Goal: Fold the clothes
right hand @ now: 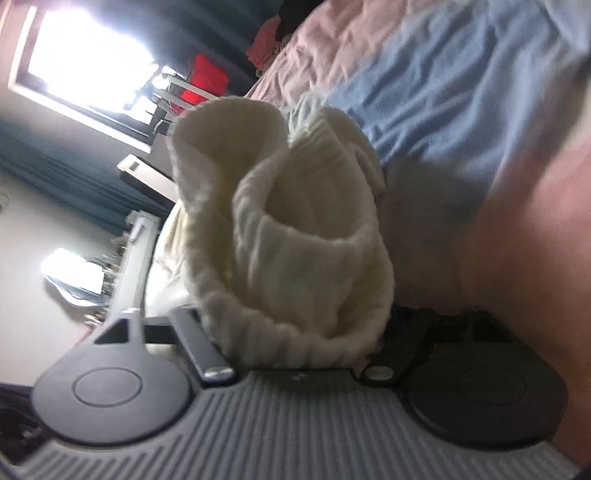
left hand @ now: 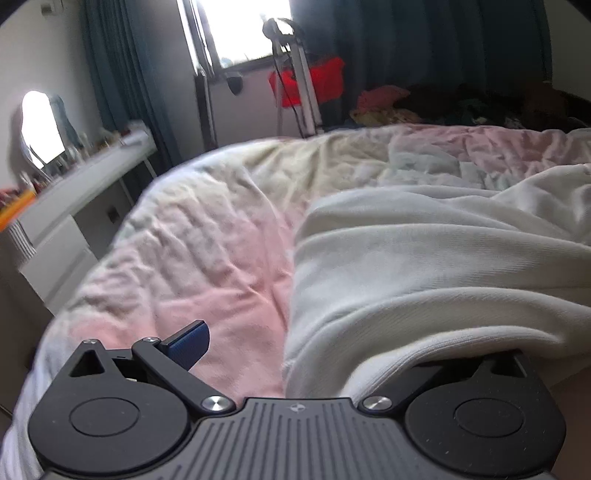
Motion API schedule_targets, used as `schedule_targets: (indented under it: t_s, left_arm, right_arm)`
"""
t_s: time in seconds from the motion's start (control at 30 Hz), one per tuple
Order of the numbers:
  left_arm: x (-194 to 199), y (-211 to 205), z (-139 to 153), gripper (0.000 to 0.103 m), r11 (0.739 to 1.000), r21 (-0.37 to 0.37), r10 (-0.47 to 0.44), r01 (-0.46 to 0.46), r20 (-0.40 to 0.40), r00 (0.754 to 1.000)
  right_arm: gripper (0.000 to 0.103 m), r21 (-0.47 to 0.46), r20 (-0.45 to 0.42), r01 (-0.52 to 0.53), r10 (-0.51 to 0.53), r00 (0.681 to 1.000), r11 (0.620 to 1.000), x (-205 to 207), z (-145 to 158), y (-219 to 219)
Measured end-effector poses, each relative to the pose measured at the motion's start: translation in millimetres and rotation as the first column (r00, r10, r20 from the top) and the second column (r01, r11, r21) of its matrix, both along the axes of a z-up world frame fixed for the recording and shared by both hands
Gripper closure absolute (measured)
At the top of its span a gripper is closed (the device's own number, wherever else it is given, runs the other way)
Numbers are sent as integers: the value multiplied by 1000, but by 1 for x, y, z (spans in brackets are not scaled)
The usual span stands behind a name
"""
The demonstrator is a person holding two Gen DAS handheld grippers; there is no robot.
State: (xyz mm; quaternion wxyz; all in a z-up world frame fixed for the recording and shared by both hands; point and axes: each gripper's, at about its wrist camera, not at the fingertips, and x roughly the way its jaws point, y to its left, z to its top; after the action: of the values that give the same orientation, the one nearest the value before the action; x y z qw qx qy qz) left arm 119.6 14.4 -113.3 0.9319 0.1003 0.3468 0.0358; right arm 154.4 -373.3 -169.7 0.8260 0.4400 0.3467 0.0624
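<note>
Right claw has a bunched, ribbed cream knit garment sitting between its fingers, the cuff-like end rolled up right in front of the camera; fabric fills the gap but the pads are hidden under it, so real pinch versus loose rest cannot be told. Left claw stands wide, left blue pad bare and clear of cloth, the right finger buried under a fold of the same cream garment, which drapes from just ahead of that claw out to its right; nothing looks clamped there, so it reads as open. Beyond both claws lies the bed with a rumpled pink and pale blue cover, garment spread on top of it, not yet flat. Farther ahead of the left claw: a heap of coloured clothes at the far side of the bed, a white dresser off to the left, window behind. Step in hand, as a judgement: arranging a sleeve or hem end before the first fold, early in the task. Next move likely needs a firm right-hand pinch on the ribbed edge, the left claw closing on the near fold, then both pulling the cloth taut and flat on the bed.
</note>
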Motion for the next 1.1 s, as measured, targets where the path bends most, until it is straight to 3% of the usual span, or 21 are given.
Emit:
schedule_targets:
  t_s: [0.03, 0.1, 0.17, 0.23, 0.27, 0.33, 0.4, 0.43, 0.63, 0.73, 0.83, 1.03, 1.1]
  left_arm:
    - [0, 4, 3, 1, 999, -26, -20, 19, -28, 999]
    - [0, 13, 6, 1, 995, -87, -66, 58, -94, 993]
    - [-2, 24, 6, 1, 983, -163, -115, 86, -174, 978]
    - [-6, 42, 9, 1, 950, -302, -157, 81, -235, 959]
    - [-8, 52, 10, 1, 922, -379, -183, 74, -260, 948]
    - [-10, 73, 11, 1, 823, -566, -252, 52, -282, 926]
    - [-8, 86, 10, 0, 716, -697, -285, 27, -257, 923]
    - [-5, 88, 9, 0, 679, -734, -286, 19, -241, 928]
    - [29, 84, -15, 1, 640, -760, -152, -110, -266, 952]
    - [34, 84, -27, 2, 611, -782, -163, -124, -278, 947]
    - [33, 89, -38, 12, 572, -804, -155, -161, -299, 942]
    - [27, 92, -26, 44, 608, -786, -137, -113, -244, 960]
    - [23, 92, -17, 54, 591, -802, -149, -85, -213, 966]
  right_arm:
    - [52, -9, 11, 10, -9, 1000, 1000, -4, 5, 0]
    - [59, -18, 32, 31, -30, 999, 999, -11, 13, -1]
    - [62, -38, 57, 50, -47, 997, 998, -19, 22, -2]
    - [63, -35, 80, 61, -58, 995, 998, -26, 27, -6]
    - [63, -32, 83, 66, -63, 995, 997, -28, 28, -10]
    - [63, -42, 80, 76, -72, 994, 996, -28, 28, -11]
    - [63, -38, 72, 84, -81, 994, 996, -26, 25, -10]
    - [63, -36, 68, 88, -86, 994, 995, -25, 23, -9]
    - [63, -42, 56, 100, -97, 994, 994, -26, 17, -6]
    - [63, -57, 55, 104, -101, 993, 993, -25, 19, -3]
    - [63, -86, 58, 105, -101, 993, 991, -26, 23, 2]
    - [64, -131, 68, 93, -85, 994, 987, -31, 48, 11]
    - [65, -148, 82, 93, -81, 993, 985, -34, 64, 12]
